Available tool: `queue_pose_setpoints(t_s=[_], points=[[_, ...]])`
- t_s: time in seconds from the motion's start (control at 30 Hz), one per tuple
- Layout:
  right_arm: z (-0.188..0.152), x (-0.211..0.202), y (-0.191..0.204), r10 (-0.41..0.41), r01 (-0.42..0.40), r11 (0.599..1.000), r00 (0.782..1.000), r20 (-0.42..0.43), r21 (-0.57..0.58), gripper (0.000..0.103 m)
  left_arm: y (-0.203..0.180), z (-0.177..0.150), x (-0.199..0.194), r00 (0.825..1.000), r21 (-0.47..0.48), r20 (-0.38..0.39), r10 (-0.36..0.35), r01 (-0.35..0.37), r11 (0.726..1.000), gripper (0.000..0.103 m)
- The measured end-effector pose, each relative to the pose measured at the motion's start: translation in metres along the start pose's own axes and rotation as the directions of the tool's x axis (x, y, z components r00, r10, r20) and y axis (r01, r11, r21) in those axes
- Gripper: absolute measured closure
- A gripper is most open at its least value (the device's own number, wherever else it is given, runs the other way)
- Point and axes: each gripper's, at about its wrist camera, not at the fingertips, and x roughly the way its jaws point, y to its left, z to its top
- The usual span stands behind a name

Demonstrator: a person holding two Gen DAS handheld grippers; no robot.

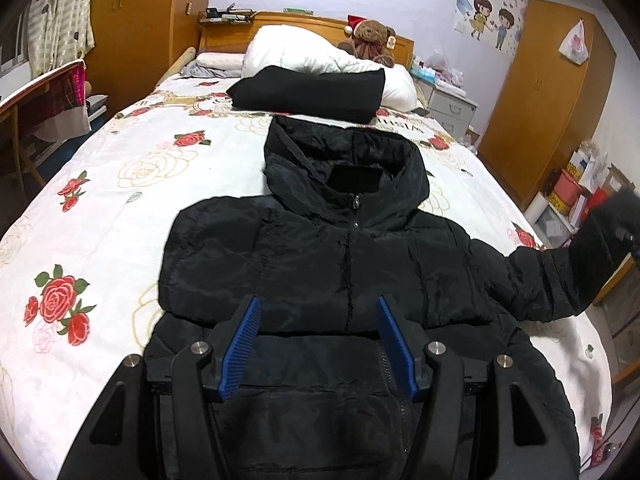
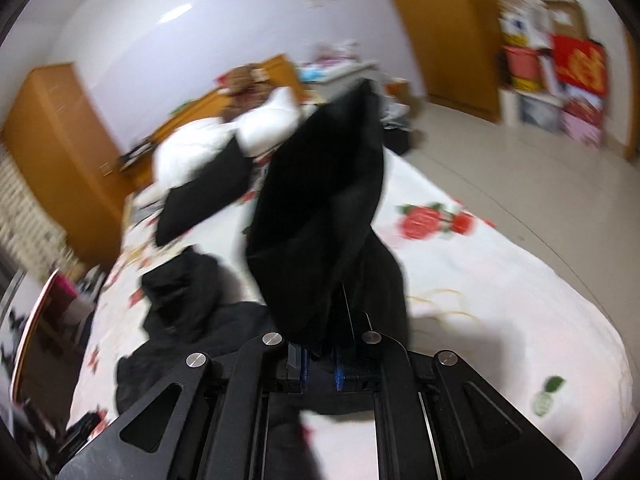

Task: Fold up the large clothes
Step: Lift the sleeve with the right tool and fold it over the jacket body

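Observation:
A black hooded puffer jacket (image 1: 320,248) lies face up on the flowered bedspread (image 1: 120,200), hood toward the headboard. Its left sleeve is folded across the chest. My left gripper (image 1: 318,344) is open and empty, hovering over the jacket's lower front, blue pads (image 1: 240,356) wide apart. My right gripper (image 2: 320,364) is shut on the jacket's right sleeve cuff (image 2: 320,200) and holds it lifted above the bed; the view is motion-blurred. In the left wrist view that sleeve (image 1: 560,276) stretches out to the right edge of the bed.
A folded black garment (image 1: 312,92) lies near the white pillows (image 1: 320,52) and a teddy bear (image 1: 372,40) at the headboard. A chair (image 1: 44,96) stands left of the bed. Wardrobes, a nightstand (image 1: 448,108) and stacked boxes (image 1: 572,192) stand on the right.

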Motion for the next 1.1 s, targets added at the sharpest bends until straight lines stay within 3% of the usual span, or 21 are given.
queue_pose_setpoints(t_s=[0.2,0.5,0.7,0.97,1.1], points=[[-0.009,0.008,0.079,0.102,-0.106,0.987,0.994,-0.034,-0.118,0.094,0.013,0.006,-0.012,1.000,-0.011,0.028,-0.003,0.003,1.000,0.041],[-0.052,0.070,0.162,0.174,-0.207,0.958,0.970,-0.172,-0.197,0.094,0.040,0.007,-0.010,0.999,-0.052,0.039,0.006,-0.004,0.999,0.041],[-0.096,0.126,0.203,0.182,-0.246,0.948,0.941,-0.286,-0.204,0.094,0.062,0.003,-0.001,0.999,-0.091,0.028,0.019,-0.017,0.996,0.041],[-0.158,0.192,0.229,0.158,-0.275,0.937,0.881,-0.445,-0.213,0.094,0.084,-0.005,0.016,1.000,-0.122,0.003,0.028,-0.027,0.992,0.041],[-0.179,0.213,0.237,0.138,-0.286,0.930,0.854,-0.501,-0.231,0.084,0.086,-0.007,0.025,1.000,-0.129,-0.012,0.025,-0.026,0.991,0.041]])
